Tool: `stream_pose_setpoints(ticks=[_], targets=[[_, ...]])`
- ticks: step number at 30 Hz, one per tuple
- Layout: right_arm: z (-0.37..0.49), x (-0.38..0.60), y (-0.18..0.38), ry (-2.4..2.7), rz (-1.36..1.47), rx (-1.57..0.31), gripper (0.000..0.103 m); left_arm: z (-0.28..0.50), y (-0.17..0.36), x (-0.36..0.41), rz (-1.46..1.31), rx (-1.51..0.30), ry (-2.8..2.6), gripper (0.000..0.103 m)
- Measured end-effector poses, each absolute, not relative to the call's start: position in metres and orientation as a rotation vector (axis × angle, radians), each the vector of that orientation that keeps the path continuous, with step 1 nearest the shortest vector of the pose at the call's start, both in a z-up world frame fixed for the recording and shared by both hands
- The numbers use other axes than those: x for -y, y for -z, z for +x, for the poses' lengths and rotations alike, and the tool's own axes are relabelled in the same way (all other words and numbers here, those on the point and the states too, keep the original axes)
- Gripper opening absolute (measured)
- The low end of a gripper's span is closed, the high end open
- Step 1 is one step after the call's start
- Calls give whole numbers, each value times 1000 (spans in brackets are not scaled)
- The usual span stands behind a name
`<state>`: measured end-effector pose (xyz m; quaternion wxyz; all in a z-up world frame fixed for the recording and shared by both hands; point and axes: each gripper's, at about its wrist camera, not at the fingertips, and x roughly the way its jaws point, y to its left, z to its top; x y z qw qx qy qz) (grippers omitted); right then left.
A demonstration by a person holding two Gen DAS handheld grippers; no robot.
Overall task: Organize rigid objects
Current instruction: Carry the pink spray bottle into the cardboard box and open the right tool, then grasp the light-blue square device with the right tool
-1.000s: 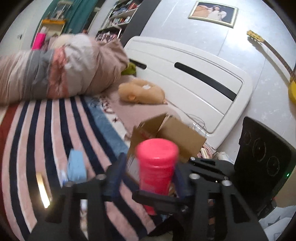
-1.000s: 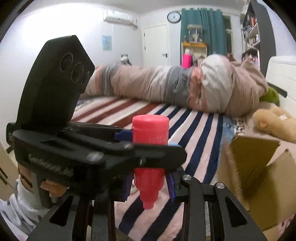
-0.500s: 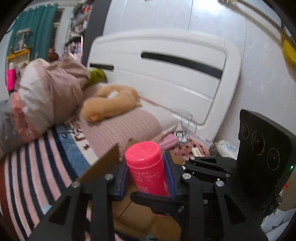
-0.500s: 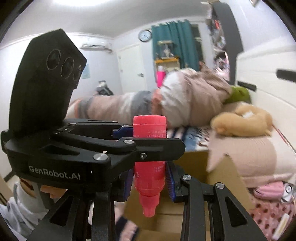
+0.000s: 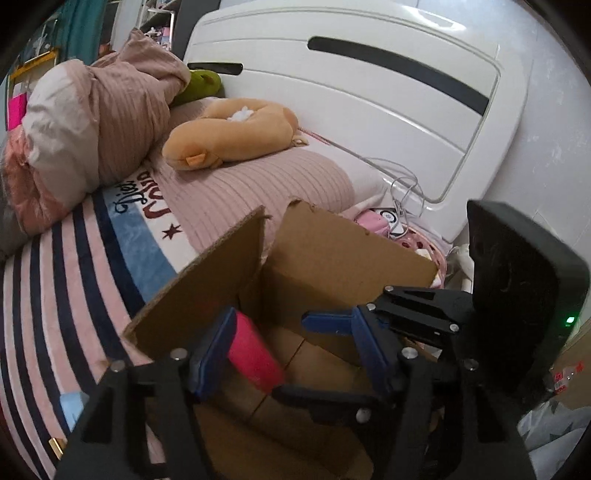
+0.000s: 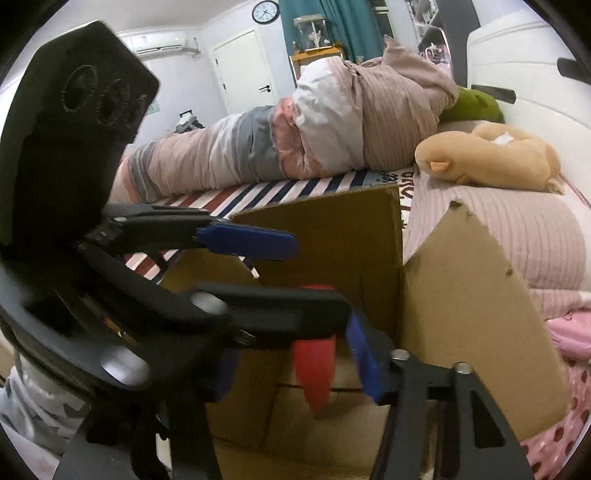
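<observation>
Left wrist view: left gripper (image 5: 291,354) fingers spread wide over box (image 5: 343,254); bottle (image 5: 255,356) leans at 9 o'clock pad. Right gripper (image 6: 295,365) fingers wide, bottle (image 6: 314,373) between.

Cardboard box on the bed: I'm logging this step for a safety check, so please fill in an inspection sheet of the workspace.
Surface: striped blanket on a bed, with the cardboard box standing open on it.
Job's things: pink bottle tilted inside the box, leaning towards one pad of the left gripper.
Clutter: plush toy, rolled duvet, pink basket beyond the box.
Grippers: left gripper open, over the box; right gripper open, its fingers either side of the bottle.
Cables: white cable looped near the headboard.
Surroundings: clock and door on the far wall.
</observation>
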<state>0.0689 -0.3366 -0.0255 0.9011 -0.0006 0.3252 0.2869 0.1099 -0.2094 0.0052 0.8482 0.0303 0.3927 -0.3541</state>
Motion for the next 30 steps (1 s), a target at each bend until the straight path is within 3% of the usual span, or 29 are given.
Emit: stream_pose_setpoints(ticks=[6, 11, 13, 19, 26, 30], targets=[[45, 334, 5, -548, -4, -610, 56, 79, -31, 174, 7, -749, 722, 68], [12, 306, -27, -551, -66, -504, 97, 42, -56, 117, -6, -650, 582, 79], [-3, 284, -39, -547, -99, -443, 103, 30, -60, 92, -3, -617, 519, 81], [-17, 209, -45, -576, -208, -409, 103, 17, -44, 1, -59, -594, 353, 85], [-3, 130, -2, -684, -289, -554, 103, 34, 9, -74, -108, -618, 289, 85], [15, 103, 35, -720, -291, -681, 92, 50, 34, -90, -132, -651, 311, 85]])
